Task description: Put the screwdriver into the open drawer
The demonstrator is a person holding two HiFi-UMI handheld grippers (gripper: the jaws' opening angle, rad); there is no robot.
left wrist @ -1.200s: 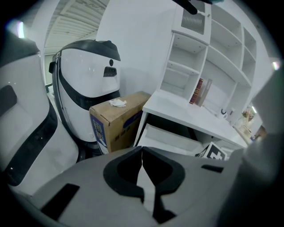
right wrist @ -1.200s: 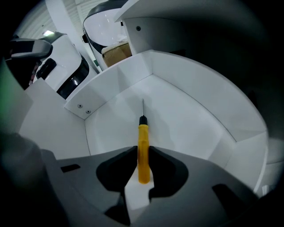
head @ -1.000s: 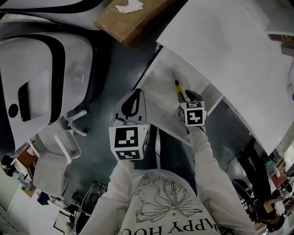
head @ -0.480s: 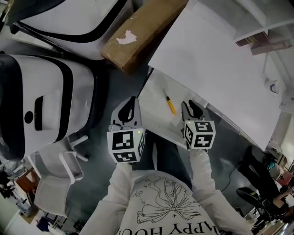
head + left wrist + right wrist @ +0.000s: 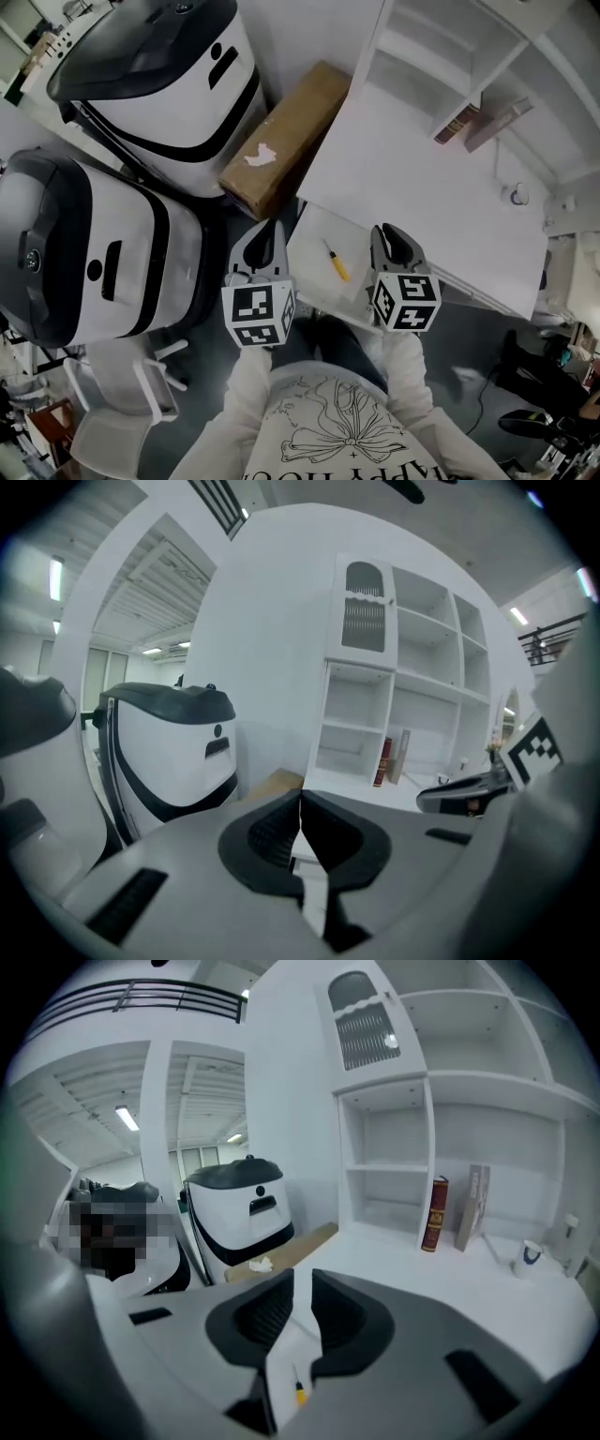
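The screwdriver [image 5: 335, 263], yellow-handled with a thin shaft, lies loose in the open white drawer [image 5: 314, 236] under the desk's edge. Both grippers hang high above the drawer and hold nothing. My left gripper [image 5: 269, 234] is left of the drawer, its jaws shut together with nothing between them [image 5: 300, 799]. My right gripper [image 5: 389, 239] is to the drawer's right. Its jaws [image 5: 302, 1283] have just been closing and stand a narrow gap apart, with nothing between them. The right gripper view shows the screwdriver [image 5: 299, 1393] far below through that gap.
A white desk [image 5: 422, 183] adjoins a shelf unit holding two books [image 5: 478, 120] and a cup [image 5: 514, 195]. A long cardboard box [image 5: 286, 136] leans by the desk's left end. Two large white-and-black machines [image 5: 159, 84] [image 5: 84, 253] and a white chair [image 5: 122, 394] stand to the left.
Both grippers have risen well away from the drawer. The right one left the screwdriver lying there, and its jaws have narrowed. The view has widened to show the shelves.
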